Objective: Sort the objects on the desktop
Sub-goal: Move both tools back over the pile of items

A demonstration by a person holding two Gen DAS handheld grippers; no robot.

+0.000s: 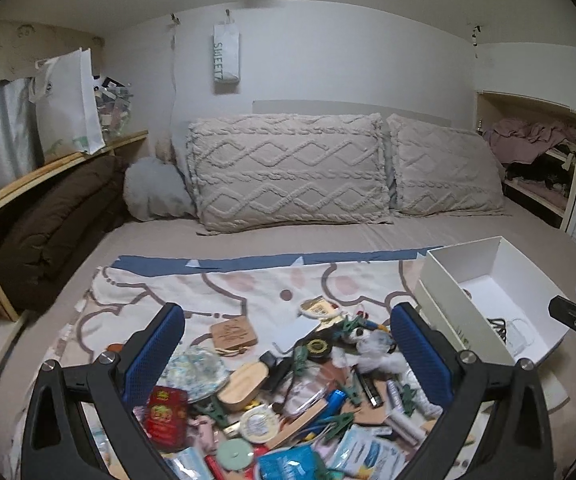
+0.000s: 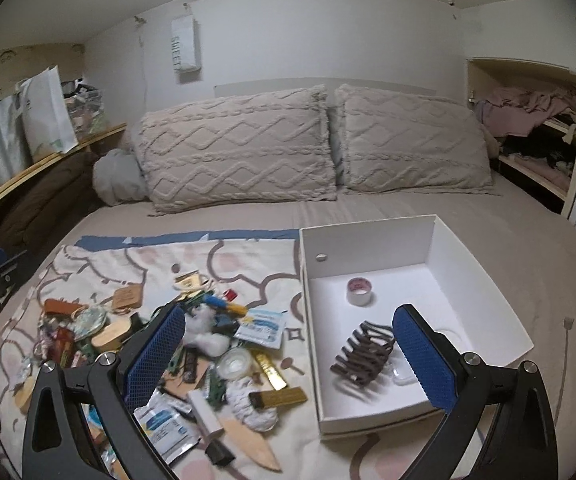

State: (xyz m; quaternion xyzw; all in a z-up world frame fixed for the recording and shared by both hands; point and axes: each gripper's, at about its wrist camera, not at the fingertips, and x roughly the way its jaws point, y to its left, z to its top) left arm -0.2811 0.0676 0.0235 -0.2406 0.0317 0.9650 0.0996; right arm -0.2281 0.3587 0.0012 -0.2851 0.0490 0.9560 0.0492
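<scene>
A heap of small desktop objects (image 1: pixel 288 392) lies on a patterned cloth (image 1: pixel 227 284) on the bed; it also shows in the right wrist view (image 2: pixel 191 344). My left gripper (image 1: pixel 288 360) is open and empty above the heap. My right gripper (image 2: pixel 288 356) is open and empty, straddling the left wall of a white box (image 2: pixel 500 276). The box holds a brown hair claw (image 2: pixel 362 356) and a tape roll (image 2: pixel 359 291). The box also shows at the right of the left wrist view (image 1: pixel 448 276).
Two knitted pillows (image 1: pixel 288 168) lean at the bed's head. A wooden shelf (image 1: pixel 47 168) with a white bag (image 1: pixel 67 100) runs along the left. An alcove with clothes (image 2: pixel 528 120) is at the right. Bare sheet (image 2: pixel 548 248) surrounds the box.
</scene>
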